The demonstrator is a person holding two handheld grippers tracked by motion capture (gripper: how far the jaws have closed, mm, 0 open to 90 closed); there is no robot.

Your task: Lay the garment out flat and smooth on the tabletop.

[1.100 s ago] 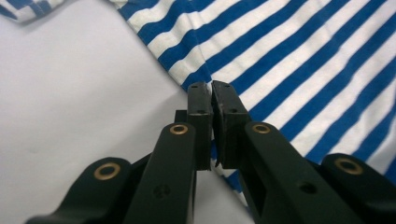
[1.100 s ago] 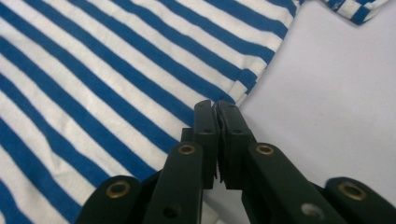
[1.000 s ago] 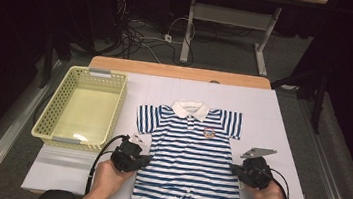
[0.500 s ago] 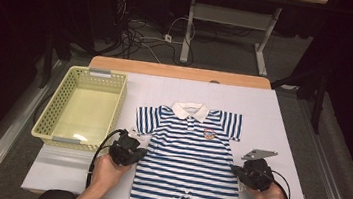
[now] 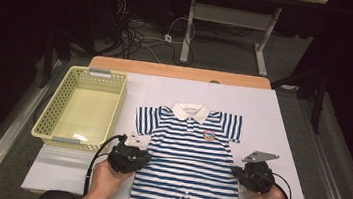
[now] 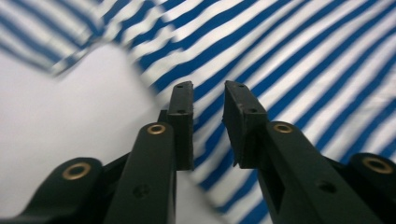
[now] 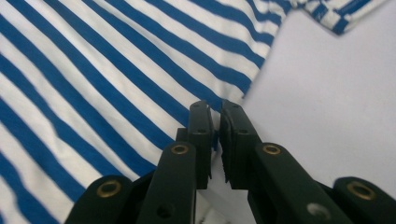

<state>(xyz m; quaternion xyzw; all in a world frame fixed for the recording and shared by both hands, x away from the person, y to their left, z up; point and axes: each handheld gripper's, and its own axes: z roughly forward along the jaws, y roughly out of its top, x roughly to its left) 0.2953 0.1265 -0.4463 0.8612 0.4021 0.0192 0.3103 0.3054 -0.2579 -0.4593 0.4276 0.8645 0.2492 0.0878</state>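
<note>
Dark floor and a tangle of cables lay behind the white table (image 5: 282, 121), where a blue-and-white striped baby romper (image 5: 189, 166) lay flat, collar toward the far edge, with a yellow plastic basket (image 5: 83, 106) just beside its left sleeve.

My left gripper (image 5: 128, 155) sat at the romper's left edge near the waist. Its jaws had just been opening; in the left gripper view the left gripper (image 6: 208, 100) showed a narrow gap, with striped cloth beneath the tips and nothing pinched between the fingers (image 6: 183, 116). My left hand (image 5: 105, 179) held it from below.

My right gripper (image 5: 255, 175) rested at the romper's right edge. In the right gripper view the right gripper (image 7: 215, 112) had its jaws only a slit apart, having just eased open a little, the tips at the hem where stripes met the white table; I could not tell whether the pads pressed on the cloth.

A small round badge (image 5: 208, 135) sat on the chest, its writing too small for me to read.
</note>
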